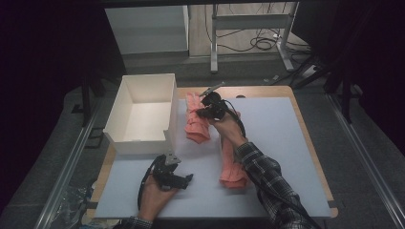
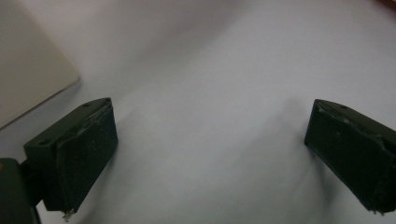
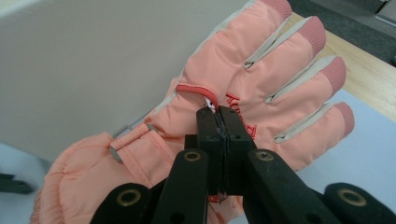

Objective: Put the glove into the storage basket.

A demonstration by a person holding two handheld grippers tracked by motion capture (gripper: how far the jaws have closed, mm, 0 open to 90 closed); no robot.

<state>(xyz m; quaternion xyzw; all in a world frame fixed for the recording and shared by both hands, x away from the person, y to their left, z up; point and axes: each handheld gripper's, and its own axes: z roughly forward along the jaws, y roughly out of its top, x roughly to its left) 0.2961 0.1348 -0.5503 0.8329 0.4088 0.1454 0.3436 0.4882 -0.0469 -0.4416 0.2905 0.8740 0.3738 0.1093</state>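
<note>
One pink glove [image 3: 243, 88] is pinched at its back by the right gripper [image 3: 219, 126], jaws together, just beside the white box [image 1: 143, 112]. The left gripper [image 2: 210, 154] is held wide apart over bare desk [image 2: 224, 70], near the box's front.

Dim high view, dark surroundings; soft overhead light, faint shadows; left gripper view blurred.

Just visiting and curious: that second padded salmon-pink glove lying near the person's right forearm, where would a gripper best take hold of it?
Probably the cuff end of the second padded salmon-pink glove, nearest the person. It lies flat and lengthwise on the white table mat, so I'd come from above and pinch a fold of fabric. The open left gripper is closest.
</note>
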